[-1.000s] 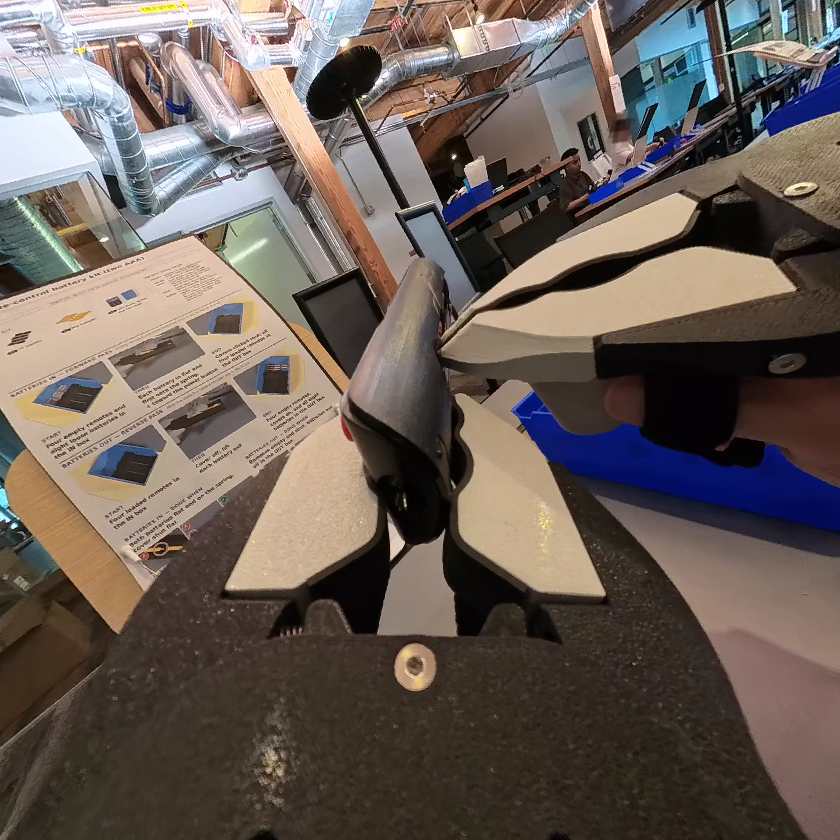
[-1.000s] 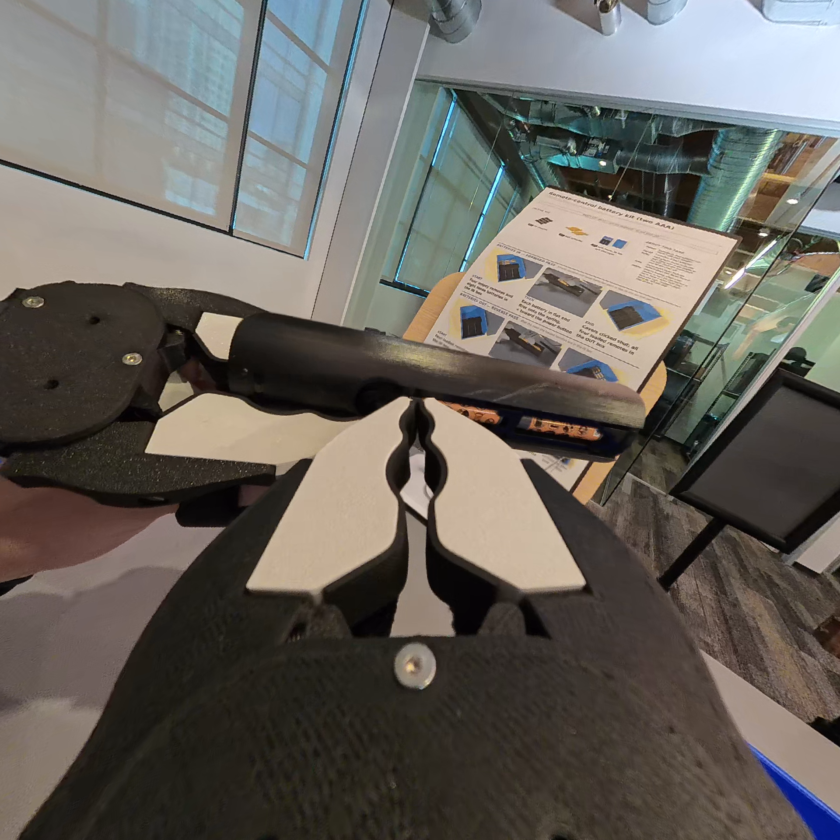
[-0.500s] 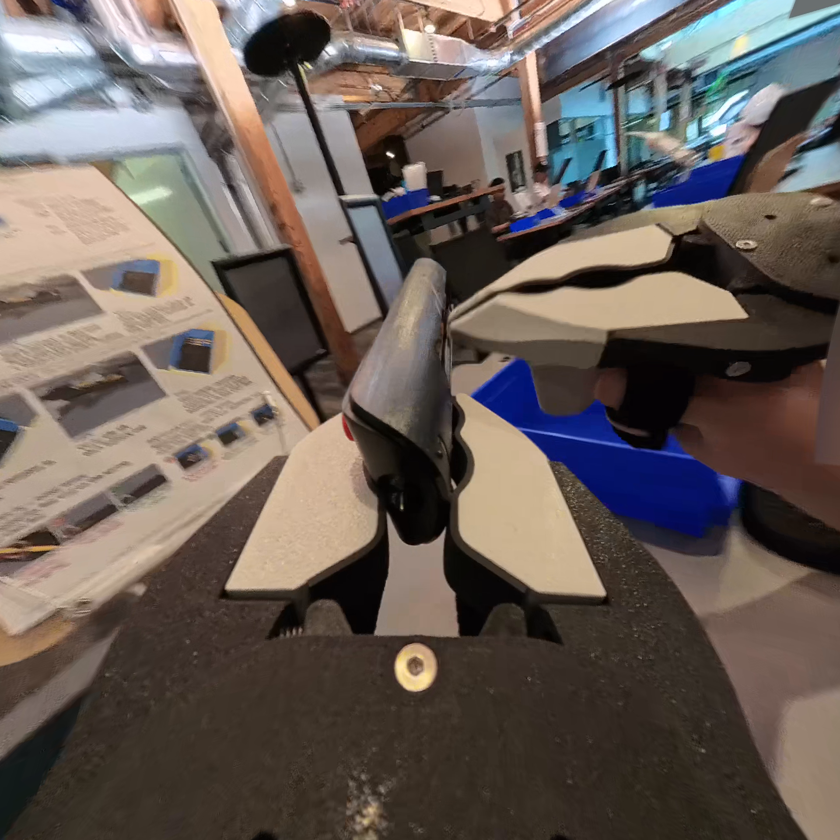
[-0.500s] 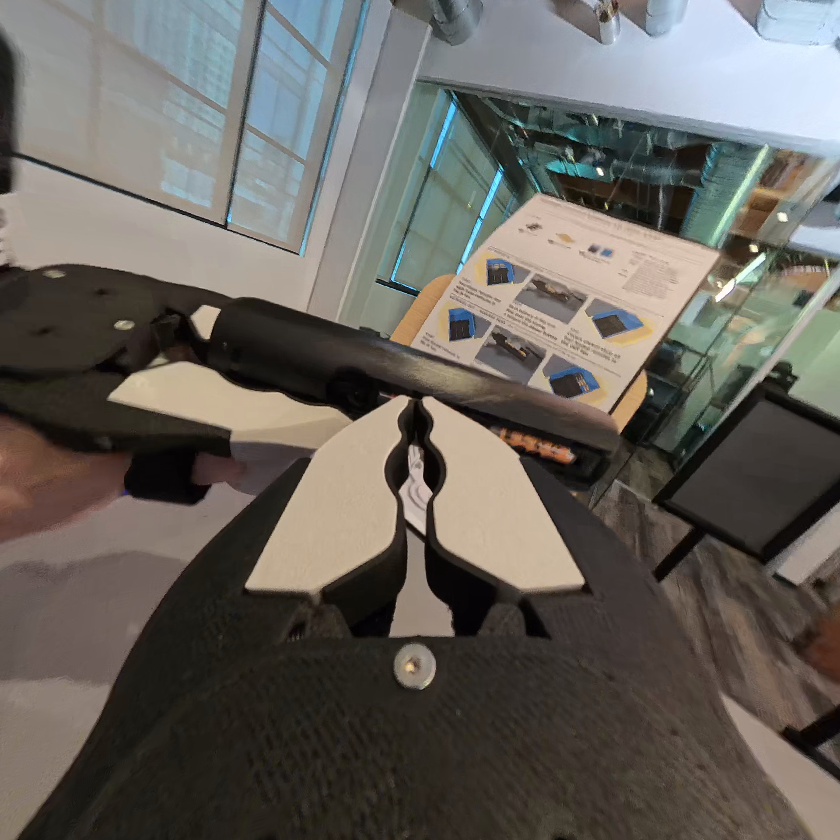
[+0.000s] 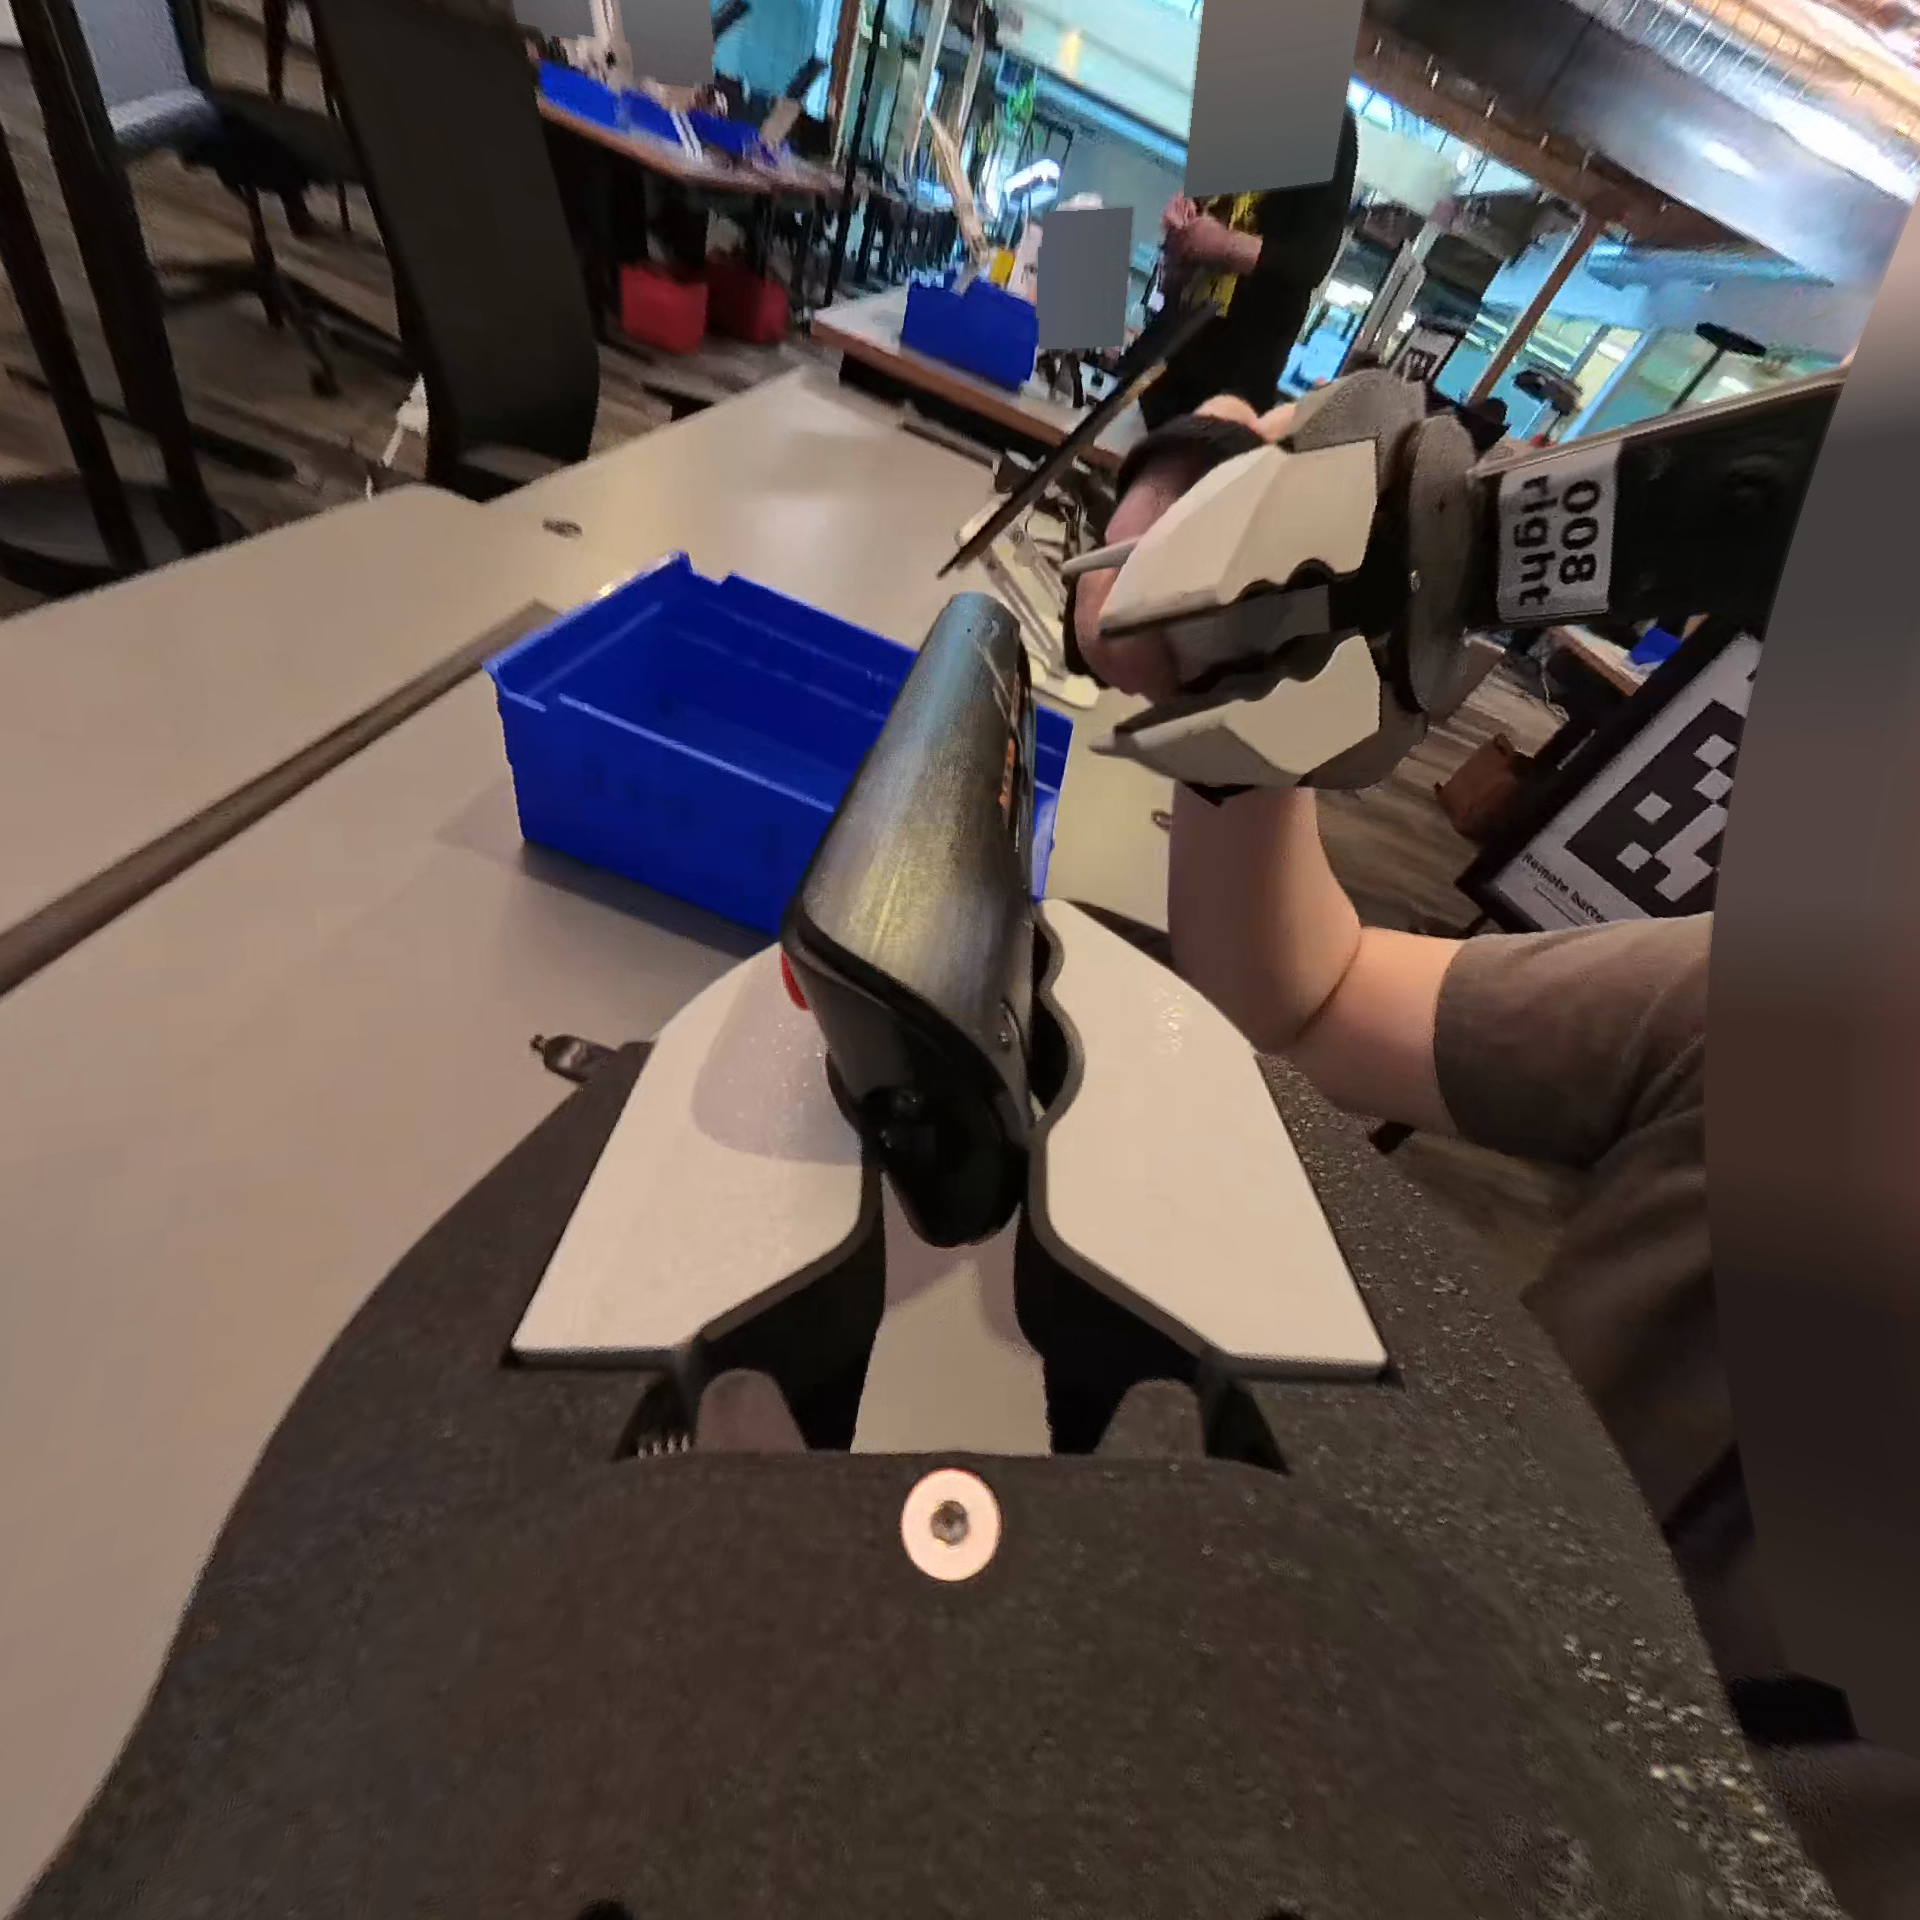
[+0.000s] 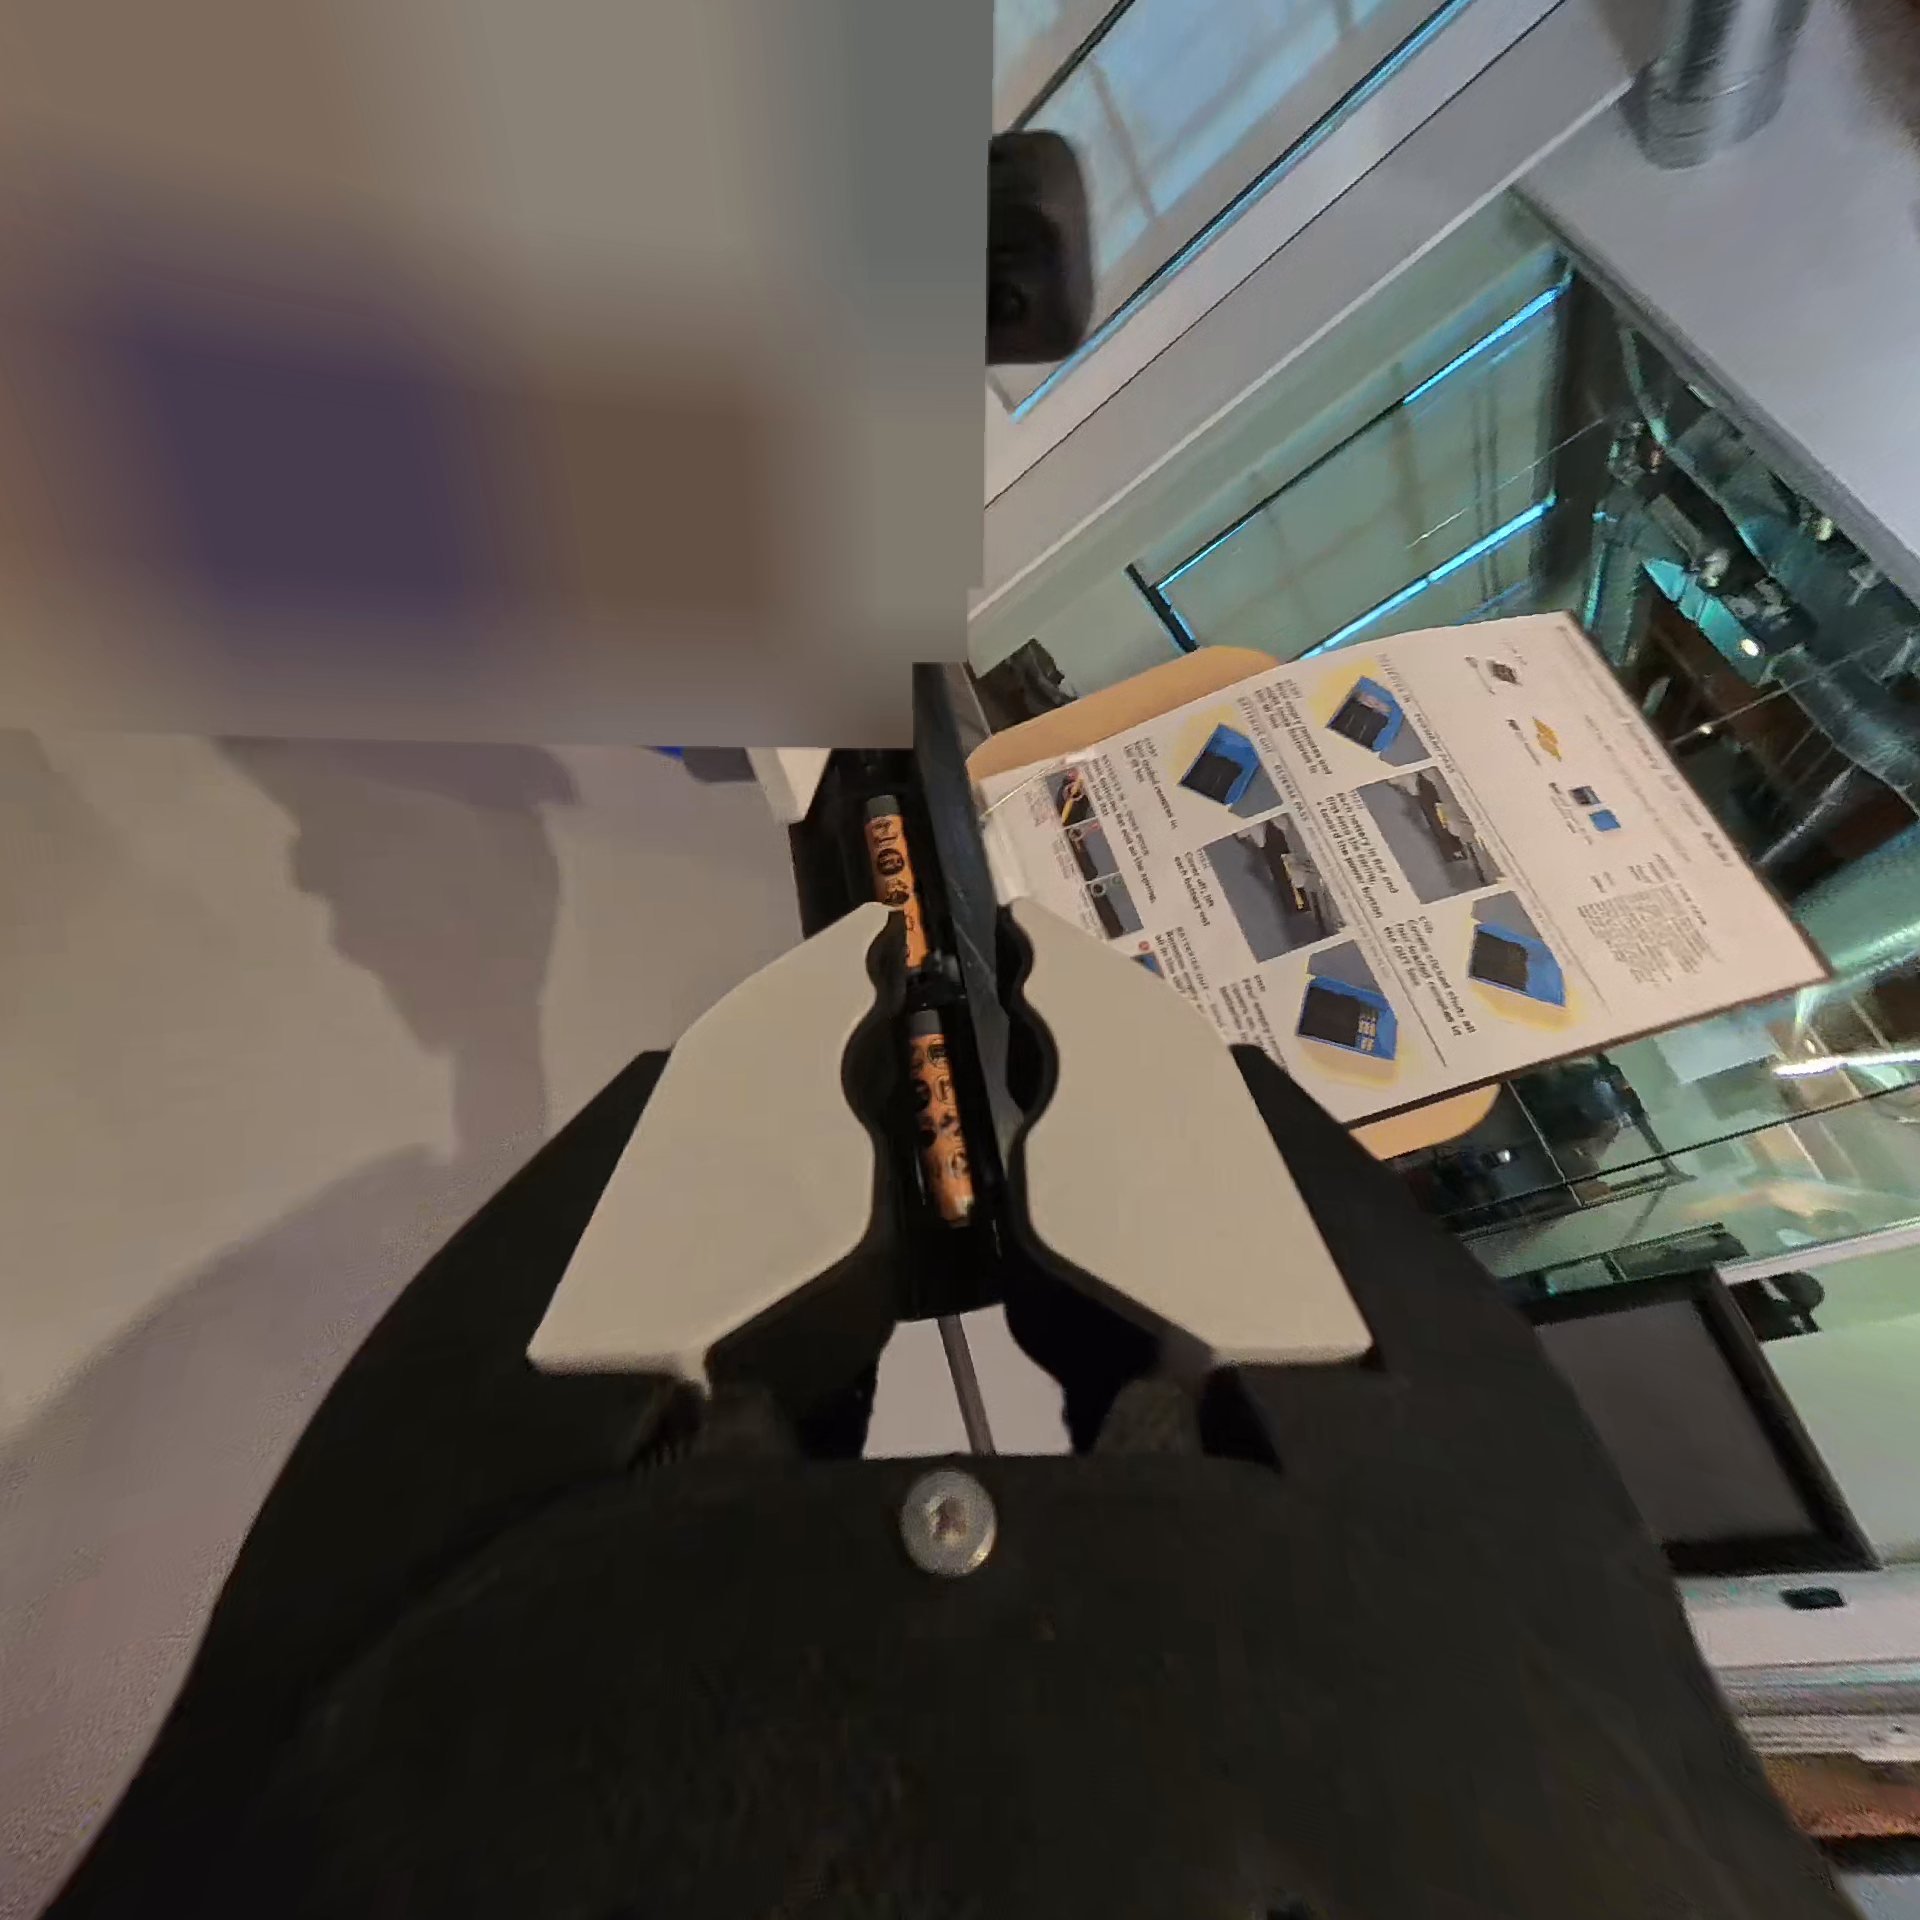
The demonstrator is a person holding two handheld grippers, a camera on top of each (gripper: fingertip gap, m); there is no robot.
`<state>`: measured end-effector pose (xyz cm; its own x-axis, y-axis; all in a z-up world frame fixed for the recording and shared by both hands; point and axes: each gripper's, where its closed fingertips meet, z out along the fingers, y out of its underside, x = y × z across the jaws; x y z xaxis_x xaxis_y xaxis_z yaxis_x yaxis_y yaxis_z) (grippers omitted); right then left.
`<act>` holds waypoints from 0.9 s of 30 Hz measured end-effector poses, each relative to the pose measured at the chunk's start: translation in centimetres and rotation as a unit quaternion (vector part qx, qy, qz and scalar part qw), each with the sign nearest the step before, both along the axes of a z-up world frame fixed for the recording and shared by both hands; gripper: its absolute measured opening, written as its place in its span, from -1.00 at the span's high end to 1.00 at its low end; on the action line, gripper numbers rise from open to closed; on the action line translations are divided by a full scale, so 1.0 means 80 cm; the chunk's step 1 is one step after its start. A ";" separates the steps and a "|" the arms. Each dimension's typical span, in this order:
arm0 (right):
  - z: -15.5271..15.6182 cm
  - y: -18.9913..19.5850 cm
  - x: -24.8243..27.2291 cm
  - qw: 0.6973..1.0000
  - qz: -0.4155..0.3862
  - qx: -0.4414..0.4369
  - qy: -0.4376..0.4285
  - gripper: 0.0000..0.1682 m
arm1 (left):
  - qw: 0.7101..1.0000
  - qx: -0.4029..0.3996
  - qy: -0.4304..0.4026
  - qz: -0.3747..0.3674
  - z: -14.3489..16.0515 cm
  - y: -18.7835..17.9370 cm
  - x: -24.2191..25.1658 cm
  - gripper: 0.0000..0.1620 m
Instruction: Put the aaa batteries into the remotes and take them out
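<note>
The largest thing is the grey table (image 5: 260,1039), smooth and a little shiny, with a dark groove that runs across it at the left. Around it is an open office: dark plank floor, a black chair (image 5: 468,208), farther desks with more blue bins, and people at the far desks whose heads are covered by patches. The right wrist view shows glass walls, window frames and a dark screen on a stand (image 6: 1662,1434). On the table stands a blue plastic bin (image 5: 665,790); no contents are visible from this angle. An instruction sheet (image 6: 1403,862) with small photos and printed lines is fixed on a wooden board; the print is too small and turned to be read. At the right edge of the left wrist view leans a framed board with a black-and-white square marker (image 5: 1662,821). The left gripper (image 5: 925,997) is clenched on the lower end of a black remote (image 5: 914,852), which rises tilted above the table, in front of the bin. The right gripper (image 5: 1101,681), held by a hand (image 5: 1143,488) in a black fingerless glove, is just beside the top of the remote, its fingers a little apart and grasping nothing I can see; it bears a white printed label (image 5: 1553,545). Two orange AAA batteries (image 6: 940,1122) with black print lie end to end in the open compartment of the remote; the brand I cannot tell.
</note>
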<state>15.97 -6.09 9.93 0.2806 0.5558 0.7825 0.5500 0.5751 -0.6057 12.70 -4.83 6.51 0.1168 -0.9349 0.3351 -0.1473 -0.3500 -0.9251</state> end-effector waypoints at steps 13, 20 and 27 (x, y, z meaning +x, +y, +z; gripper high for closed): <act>-0.040 0.013 0.001 0.996 -0.017 -0.039 -0.076 0.73 | 0.997 -0.011 0.070 -0.015 -0.031 0.001 -0.002 0.70; -0.034 0.013 -0.005 0.996 -0.009 -0.085 -0.031 0.72 | 0.996 0.000 0.085 -0.018 -0.038 -0.002 0.002 0.70; -0.044 0.007 -0.024 0.997 0.011 -0.048 -0.051 0.72 | 0.994 -0.021 0.101 -0.024 -0.050 0.001 0.002 0.70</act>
<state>14.06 -5.51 6.38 0.1896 0.6352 0.7487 0.5998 0.5288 -0.6005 12.84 -4.77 2.49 0.1423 -0.9263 0.3488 -0.3464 -0.3767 -0.8591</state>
